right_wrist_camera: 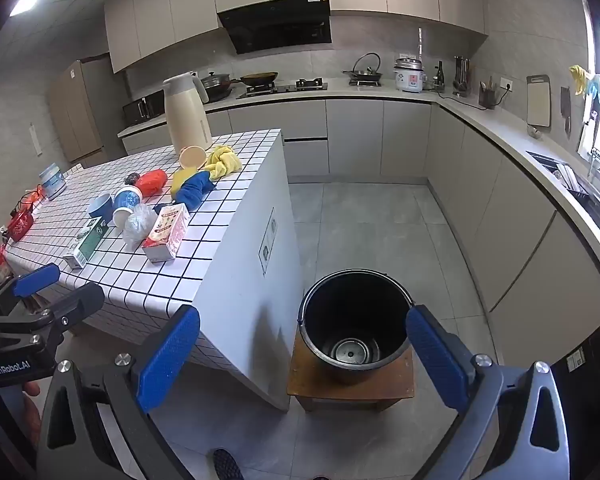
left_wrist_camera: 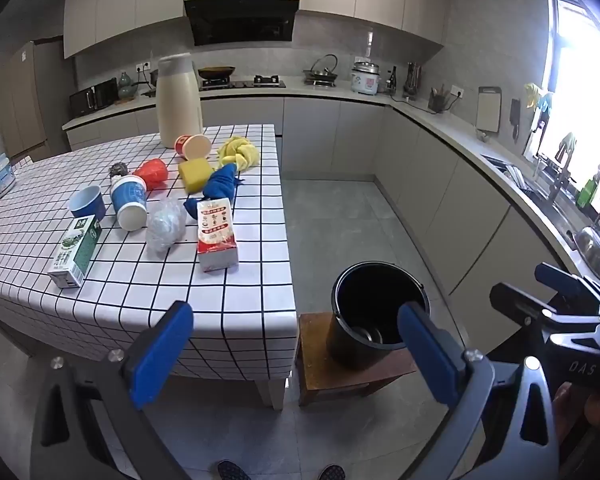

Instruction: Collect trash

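Note:
A checked table (left_wrist_camera: 140, 280) (right_wrist_camera: 148, 280) carries the trash: a red-and-white carton (left_wrist_camera: 217, 236) (right_wrist_camera: 167, 233), a green carton (left_wrist_camera: 75, 251) (right_wrist_camera: 87, 245), a crumpled clear bag (left_wrist_camera: 165, 224) (right_wrist_camera: 137, 224), a tipped blue-and-white cup (left_wrist_camera: 129, 202) (right_wrist_camera: 125, 200), a blue bowl (left_wrist_camera: 87, 201) (right_wrist_camera: 100, 205), a red cup (left_wrist_camera: 153, 174) (right_wrist_camera: 152, 181) and a tan cup (left_wrist_camera: 194, 146) (right_wrist_camera: 193, 157). To the table's right, a black bucket (left_wrist_camera: 380, 312) (right_wrist_camera: 356, 320) stands on a low wooden stool (left_wrist_camera: 340, 376) (right_wrist_camera: 350, 384). My left gripper (left_wrist_camera: 296, 356) and right gripper (right_wrist_camera: 304, 364) hang open and empty, short of the table's near edge.
A cream thermos jug (left_wrist_camera: 179, 100) (right_wrist_camera: 186, 114), yellow cloth (left_wrist_camera: 239, 153) (right_wrist_camera: 222, 162), blue cloth (left_wrist_camera: 220, 186) (right_wrist_camera: 194, 189) and yellow sponge (left_wrist_camera: 196, 175) also lie on the table. Kitchen counters (left_wrist_camera: 440, 120) run along the back and right. A person's shoes (left_wrist_camera: 232, 470) show below.

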Tool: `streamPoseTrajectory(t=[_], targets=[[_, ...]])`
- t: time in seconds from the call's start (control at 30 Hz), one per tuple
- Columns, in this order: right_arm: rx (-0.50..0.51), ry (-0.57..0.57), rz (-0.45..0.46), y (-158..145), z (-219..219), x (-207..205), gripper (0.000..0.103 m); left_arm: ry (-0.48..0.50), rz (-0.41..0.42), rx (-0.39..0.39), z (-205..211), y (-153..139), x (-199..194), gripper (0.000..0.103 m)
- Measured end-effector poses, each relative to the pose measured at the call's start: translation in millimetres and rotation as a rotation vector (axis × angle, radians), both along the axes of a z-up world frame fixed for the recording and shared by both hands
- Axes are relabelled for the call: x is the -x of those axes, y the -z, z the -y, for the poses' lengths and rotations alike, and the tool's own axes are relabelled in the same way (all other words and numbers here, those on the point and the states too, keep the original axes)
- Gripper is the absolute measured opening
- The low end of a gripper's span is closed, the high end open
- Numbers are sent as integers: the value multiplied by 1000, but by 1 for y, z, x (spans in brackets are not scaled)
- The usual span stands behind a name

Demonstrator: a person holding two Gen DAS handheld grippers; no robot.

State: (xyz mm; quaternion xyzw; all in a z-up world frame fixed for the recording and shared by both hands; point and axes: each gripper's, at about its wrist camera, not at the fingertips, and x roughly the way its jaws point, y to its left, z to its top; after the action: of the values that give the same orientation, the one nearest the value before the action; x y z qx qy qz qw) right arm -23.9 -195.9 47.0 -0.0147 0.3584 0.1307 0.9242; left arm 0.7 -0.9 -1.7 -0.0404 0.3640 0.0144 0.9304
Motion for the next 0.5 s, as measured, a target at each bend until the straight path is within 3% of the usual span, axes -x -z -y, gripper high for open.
streamPoseTrajectory(t=[0.07, 0.5], targets=[[0, 1, -6, 0, 1, 0, 103, 0, -9, 37, -6, 0, -2, 103], [-3, 5, -18, -1, 3, -2, 103, 11, -3, 21, 3, 0, 0, 103]])
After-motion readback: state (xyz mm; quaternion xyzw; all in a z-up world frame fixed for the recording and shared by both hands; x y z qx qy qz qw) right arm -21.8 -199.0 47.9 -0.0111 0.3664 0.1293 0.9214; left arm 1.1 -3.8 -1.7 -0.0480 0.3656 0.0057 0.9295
